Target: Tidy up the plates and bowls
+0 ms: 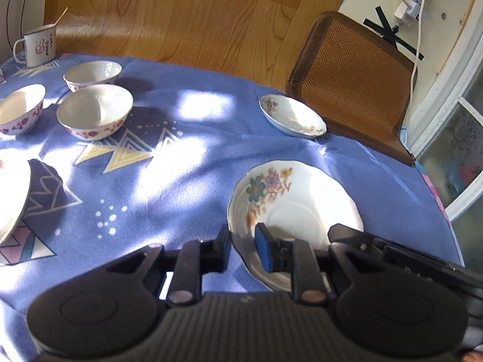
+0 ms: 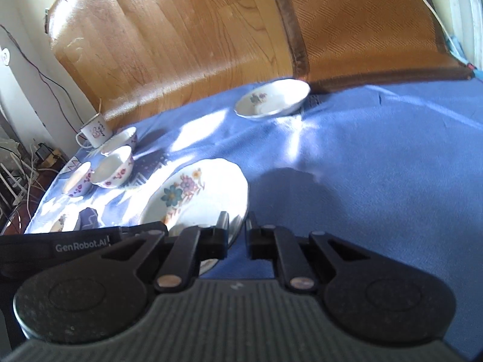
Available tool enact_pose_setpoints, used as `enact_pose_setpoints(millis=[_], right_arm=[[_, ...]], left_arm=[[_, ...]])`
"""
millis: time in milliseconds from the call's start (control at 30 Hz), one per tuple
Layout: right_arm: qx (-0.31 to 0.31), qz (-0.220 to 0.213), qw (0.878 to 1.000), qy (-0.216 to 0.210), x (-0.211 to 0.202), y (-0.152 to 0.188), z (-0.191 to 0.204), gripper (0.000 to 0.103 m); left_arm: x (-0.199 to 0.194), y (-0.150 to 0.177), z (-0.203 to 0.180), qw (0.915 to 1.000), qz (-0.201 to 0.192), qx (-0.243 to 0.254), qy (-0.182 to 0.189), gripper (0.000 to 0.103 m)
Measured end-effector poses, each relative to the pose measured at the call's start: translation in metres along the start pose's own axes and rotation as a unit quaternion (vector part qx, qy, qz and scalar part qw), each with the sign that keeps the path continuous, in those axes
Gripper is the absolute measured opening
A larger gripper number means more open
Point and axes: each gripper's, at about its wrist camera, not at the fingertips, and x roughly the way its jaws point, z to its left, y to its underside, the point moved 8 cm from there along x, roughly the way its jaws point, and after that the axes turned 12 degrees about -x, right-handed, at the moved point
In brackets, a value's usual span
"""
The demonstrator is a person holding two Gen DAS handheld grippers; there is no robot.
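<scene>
From the left wrist, the left gripper [image 1: 243, 249] has its jaws closed on the near rim of the flowered plate [image 1: 297, 208], one blue pad above the rim, the other finger below it at the plate's 8 o'clock edge. The plate is lit by sun over the blue cloth of the counter [image 1: 169, 187]. A smaller dish [image 1: 292, 115] sits at 12 o'clock from it, beside a woven chair seat [image 1: 353, 81]. Three bowls [image 1: 95, 111] cluster at 10 o'clock, an enamel mug [image 1: 39, 45] beyond them. Part of the right gripper's body shows at 3 o'clock. From the right wrist, the right gripper [image 2: 238, 232] has its jaws nearly together on the plate's [image 2: 196, 196] right edge, gripping the rim between them. The small dish [image 2: 273, 98] lies at 12 o'clock, the bowls [image 2: 113, 167] and mug [image 2: 95, 131] at 10 o'clock.
</scene>
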Motion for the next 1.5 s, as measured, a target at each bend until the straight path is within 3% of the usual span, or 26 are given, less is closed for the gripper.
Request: enact_pose_setpoints(millis=[567,1000,1500], right_arm=[[-0.047,-0.011,0.998,-0.044,0.002,-0.011,0.071,0.013],[-0.098,0.007,0.986,-0.131,0.043,-0.016,0.168,0.014],[-0.128,0.049,0.979,-0.151,0.105,-0.017,0.231,0.015]], left_arm=[[-0.057,-0.012,0.059,0.9978,-0.046,-0.048,-0.01,0.018],[-0.113,-0.035,0.153,0.9846,-0.107,-0.117,-0.074,0.018],[-0.1,-0.062,0.234,0.9725,-0.104,-0.17,-0.121,0.018]])
